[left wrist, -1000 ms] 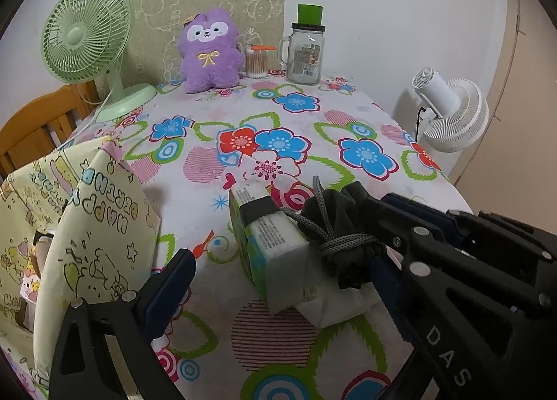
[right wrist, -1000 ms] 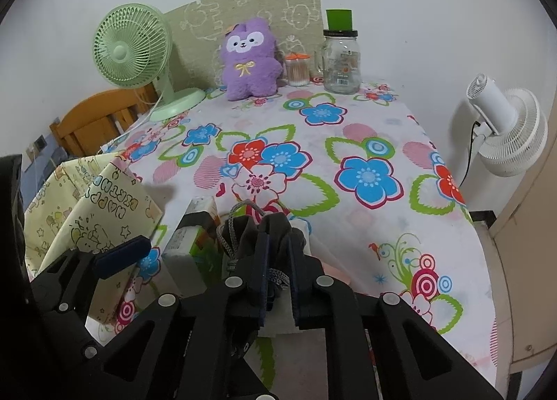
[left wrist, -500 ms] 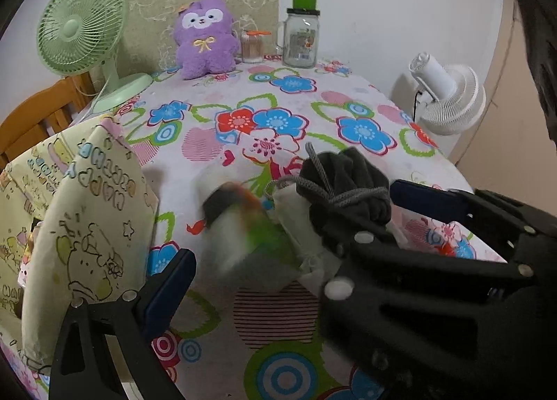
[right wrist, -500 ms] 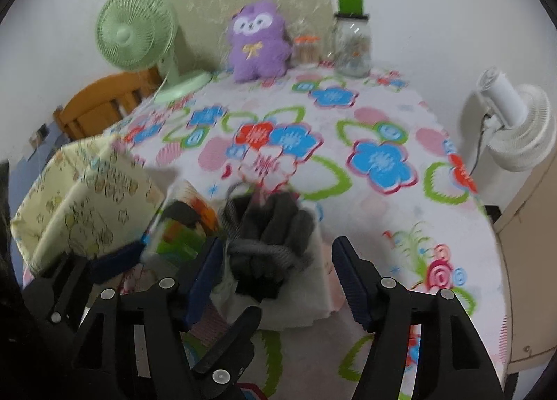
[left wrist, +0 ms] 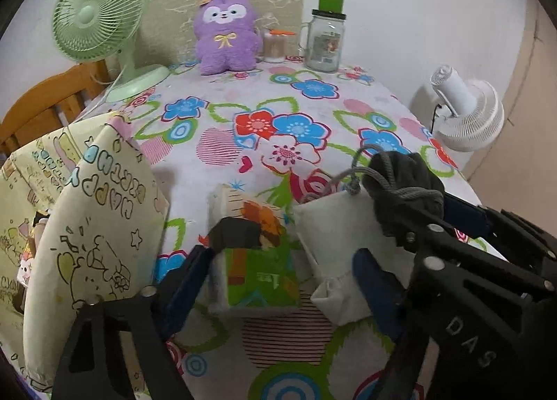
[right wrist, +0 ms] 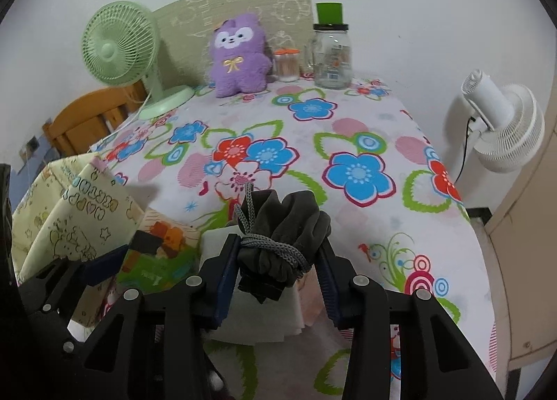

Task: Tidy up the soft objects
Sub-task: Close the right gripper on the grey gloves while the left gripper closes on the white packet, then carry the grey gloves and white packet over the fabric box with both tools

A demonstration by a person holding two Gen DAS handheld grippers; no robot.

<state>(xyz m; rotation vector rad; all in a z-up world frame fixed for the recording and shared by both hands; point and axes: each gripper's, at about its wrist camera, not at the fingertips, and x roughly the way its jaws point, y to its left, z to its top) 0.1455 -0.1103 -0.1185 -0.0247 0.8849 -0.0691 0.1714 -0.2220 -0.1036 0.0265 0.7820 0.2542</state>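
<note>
A dark grey drawstring pouch (right wrist: 278, 243), tied with grey cord, lies on a folded white cloth (right wrist: 261, 316). My right gripper (right wrist: 276, 278) has a pad against each side of the pouch and its jaws are closing on it. Left of it stands a green and orange tissue pack (left wrist: 257, 260). My left gripper (left wrist: 280, 264) straddles the pack and the edge of the white cloth (left wrist: 334, 253); its jaws are closing, and the pads do not visibly press. In the left wrist view the pouch (left wrist: 403, 187) sits at the right gripper's tips. A yellow printed gift bag (left wrist: 94, 225) stands open at the left.
At the table's far end are a purple plush toy (left wrist: 226, 37), a green desk fan (left wrist: 97, 13), a swab jar (left wrist: 276, 46) and a glass jar (left wrist: 325, 41) with a green lid. A white fan (left wrist: 466, 114) stands off the right edge. A wooden chair (left wrist: 41, 104) is at the left.
The right gripper let go of the pouch, opened wide, then narrowed around it again. The tissue pack turned and shifted left, its green face now toward the left camera. The left jaws narrowed.
</note>
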